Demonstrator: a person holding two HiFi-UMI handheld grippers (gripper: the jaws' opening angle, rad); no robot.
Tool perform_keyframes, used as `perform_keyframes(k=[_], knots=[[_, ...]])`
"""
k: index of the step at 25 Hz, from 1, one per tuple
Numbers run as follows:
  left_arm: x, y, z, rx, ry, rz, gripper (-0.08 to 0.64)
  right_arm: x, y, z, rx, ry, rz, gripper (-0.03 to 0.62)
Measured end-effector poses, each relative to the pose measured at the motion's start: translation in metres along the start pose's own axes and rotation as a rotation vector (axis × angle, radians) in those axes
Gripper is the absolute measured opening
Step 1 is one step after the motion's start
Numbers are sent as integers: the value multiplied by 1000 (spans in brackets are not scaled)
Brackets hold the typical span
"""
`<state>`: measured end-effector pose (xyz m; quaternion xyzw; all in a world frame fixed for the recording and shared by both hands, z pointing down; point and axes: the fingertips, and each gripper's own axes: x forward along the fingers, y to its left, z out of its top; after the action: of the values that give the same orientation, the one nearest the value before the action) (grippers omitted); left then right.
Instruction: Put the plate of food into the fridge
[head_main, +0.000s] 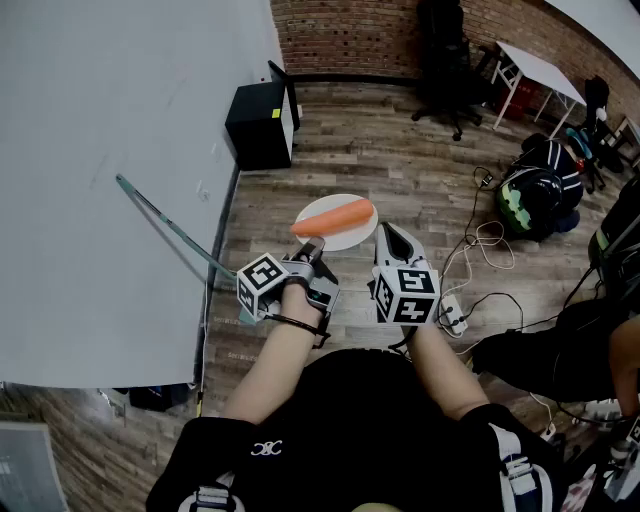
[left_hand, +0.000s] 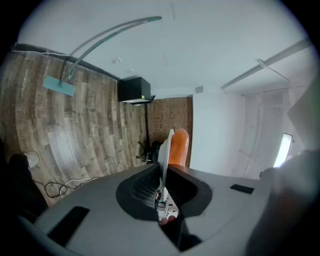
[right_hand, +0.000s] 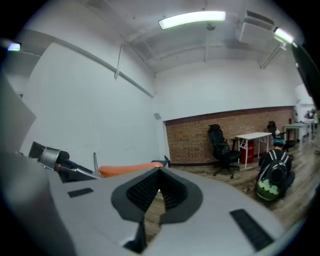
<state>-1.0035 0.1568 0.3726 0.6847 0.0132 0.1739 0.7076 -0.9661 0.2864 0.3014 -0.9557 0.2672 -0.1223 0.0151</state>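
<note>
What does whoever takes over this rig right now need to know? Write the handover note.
Left claw: shut on the near rim of the plate, held roughly level above the floor.
Right claw: shut, empty, next to the plate's right edge.
Carrot: lying across the plate.
Done: plate is picked up, food on it.
Left: no fridge clearly in any view. Find it, probably open it with the right claw, then set the plate inside and let go.
</note>
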Motion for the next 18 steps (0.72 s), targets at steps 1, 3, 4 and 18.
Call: perform_keyframes(k=[1, 3, 4, 18], knots=[[1, 1, 0, -2, -2, 2, 28, 1, -1, -1, 2, 4, 1, 14], [4, 3, -1, -7, -7, 3, 28, 4, -3, -5, 7, 11, -1, 14], [6, 4, 0, -8, -11, 2, 28, 5, -4, -7, 9, 15, -2, 14], [44, -4, -11, 3, -24, -1, 29, 23, -37, -6, 9, 30, 1, 14]])
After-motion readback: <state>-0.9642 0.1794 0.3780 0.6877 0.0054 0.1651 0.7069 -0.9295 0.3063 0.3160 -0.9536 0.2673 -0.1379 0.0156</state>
